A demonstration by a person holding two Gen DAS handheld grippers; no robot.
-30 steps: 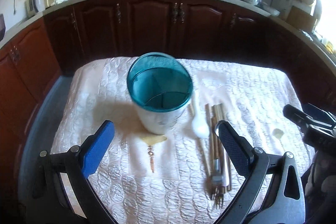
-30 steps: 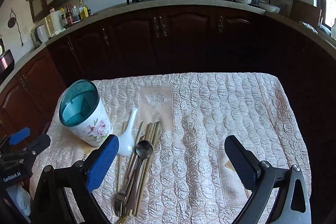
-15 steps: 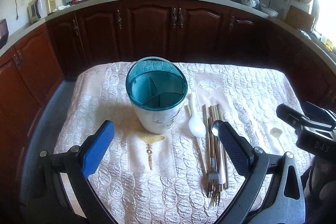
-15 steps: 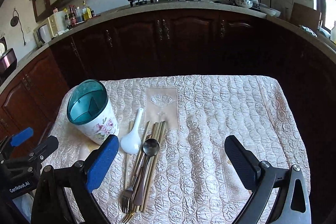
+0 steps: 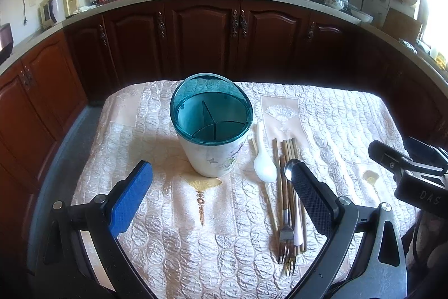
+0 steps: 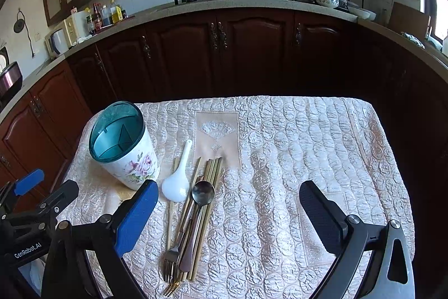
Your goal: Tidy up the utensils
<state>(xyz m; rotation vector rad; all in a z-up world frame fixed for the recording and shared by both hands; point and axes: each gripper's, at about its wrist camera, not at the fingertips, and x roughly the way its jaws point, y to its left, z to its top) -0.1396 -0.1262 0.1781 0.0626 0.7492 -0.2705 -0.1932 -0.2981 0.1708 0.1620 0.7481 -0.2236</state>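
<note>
Nothing sorted: holder (image 5: 211,128) is sitting empty.
Left: I'm eyeing spoons, forks, chopsticks (image 6: 208,188) lying beside it.
Jaws: I'm holding both grippers spread, empty.

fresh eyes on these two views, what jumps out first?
The white floral ceramic holder with a teal divided rim stands upright, empty, on the left of the quilted cream tablecloth. Beside it lie a white ceramic soup spoon and a bundle of wooden chopsticks, forks and a metal spoon. Both tongs are open, holding nothing.
</note>
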